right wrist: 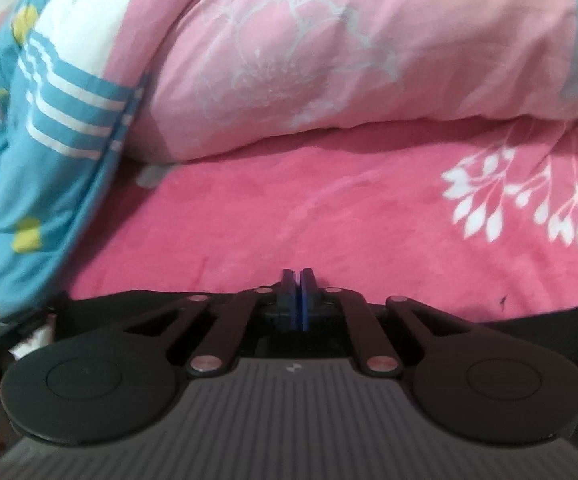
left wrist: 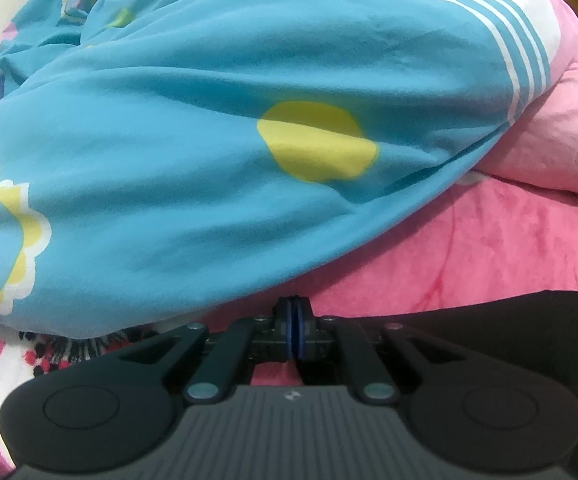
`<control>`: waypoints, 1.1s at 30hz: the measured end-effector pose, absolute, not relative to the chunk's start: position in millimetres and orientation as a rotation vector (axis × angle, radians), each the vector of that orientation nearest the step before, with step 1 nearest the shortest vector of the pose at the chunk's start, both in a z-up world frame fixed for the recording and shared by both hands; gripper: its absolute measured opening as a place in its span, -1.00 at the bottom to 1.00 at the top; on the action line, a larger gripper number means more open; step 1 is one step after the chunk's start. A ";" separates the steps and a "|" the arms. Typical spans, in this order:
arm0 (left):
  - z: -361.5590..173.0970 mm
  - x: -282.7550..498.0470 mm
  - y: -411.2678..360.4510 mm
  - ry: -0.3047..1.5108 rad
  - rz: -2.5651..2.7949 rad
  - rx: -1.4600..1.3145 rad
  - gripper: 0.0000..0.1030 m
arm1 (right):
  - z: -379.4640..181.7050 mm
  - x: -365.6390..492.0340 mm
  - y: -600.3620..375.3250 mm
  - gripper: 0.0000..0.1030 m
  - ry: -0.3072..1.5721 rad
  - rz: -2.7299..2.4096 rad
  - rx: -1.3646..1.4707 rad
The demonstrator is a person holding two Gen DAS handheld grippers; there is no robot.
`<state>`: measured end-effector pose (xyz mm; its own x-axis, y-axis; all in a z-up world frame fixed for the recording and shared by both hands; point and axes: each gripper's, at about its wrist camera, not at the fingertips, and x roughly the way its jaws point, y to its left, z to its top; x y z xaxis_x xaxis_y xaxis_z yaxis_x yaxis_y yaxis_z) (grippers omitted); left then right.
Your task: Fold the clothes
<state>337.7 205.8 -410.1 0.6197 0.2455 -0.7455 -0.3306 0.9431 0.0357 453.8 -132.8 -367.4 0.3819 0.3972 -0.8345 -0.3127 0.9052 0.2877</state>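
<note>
Down low on the pink sheet (right wrist: pixel 289 208), with 2 grippers side by side. Left gripper (left wrist: pixel 293 320) pressed together, blue pads touching. Right gripper (right wrist: pixel 297 300) pressed together too, with only a thin line between the pads. Cannot tell if any cloth is caught between the pads on either side.

Right under both grippers, a black cloth (left wrist: pixel 529 320), lying flat on the sheet and running out past the right gripper on both sides (right wrist: pixel 549 320). Most likely the clothes to fold. Probably held this low, at 2 spots along the near edge, to keep the cloth straight and even.

Further back, a big blue blanket (left wrist: pixel 209 140) with yellow dots and a puffy pink quilt (right wrist: pixel 329 60), bunched up at the far side. Likely pushed there to leave flat room for folding.

Too little of the black cloth showing to say folded or just spread out. Fits both.
</note>
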 end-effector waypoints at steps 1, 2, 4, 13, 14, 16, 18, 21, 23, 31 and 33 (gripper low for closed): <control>-410.6 338.0 205.7 0.840 0.332 -0.109 -0.92 | -368.5 453.7 -130.8 -0.45 1.090 0.465 0.070; -411.1 338.3 205.5 0.841 0.333 -0.108 -0.92 | -369.7 453.5 -128.7 -0.41 1.091 0.477 0.052; -412.4 338.7 205.0 0.841 0.335 -0.107 -0.92 | -372.0 453.2 -124.6 -0.41 1.093 0.501 0.017; -415.9 335.1 203.3 0.822 0.343 -0.113 -0.92 | -368.2 448.7 -120.1 -1.00 1.018 0.511 -0.063; -416.7 335.1 202.9 0.822 0.343 -0.110 -0.92 | -370.1 449.3 -120.5 -1.00 1.010 0.493 -0.065; -418.6 334.7 202.0 0.818 0.343 -0.101 -0.92 | -375.1 451.0 -121.3 -1.00 1.000 0.464 -0.065; -419.2 335.1 199.5 0.813 0.341 -0.081 -0.92 | -381.1 452.1 -119.8 -1.00 0.987 0.451 -0.078; -415.4 324.8 201.1 0.802 0.336 -0.061 -0.90 | -383.2 454.0 -127.0 -1.00 0.984 0.442 -0.024; -417.6 323.1 200.9 0.800 0.330 -0.053 -0.87 | -382.1 455.9 -136.3 -1.00 0.989 0.434 0.049; -389.1 313.5 219.5 0.775 0.257 -0.181 0.01 | -368.0 461.7 -181.0 -0.58 0.974 0.373 0.374; -378.5 306.0 222.8 0.768 0.246 -0.210 0.08 | -357.8 459.0 -193.3 -0.57 0.959 0.325 0.446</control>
<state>306.0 222.8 -378.5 0.6930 0.1425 -0.7067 -0.2951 0.9505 -0.0976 459.0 -193.3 -357.8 0.5371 0.4557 -0.7098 -0.0697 0.8626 0.5010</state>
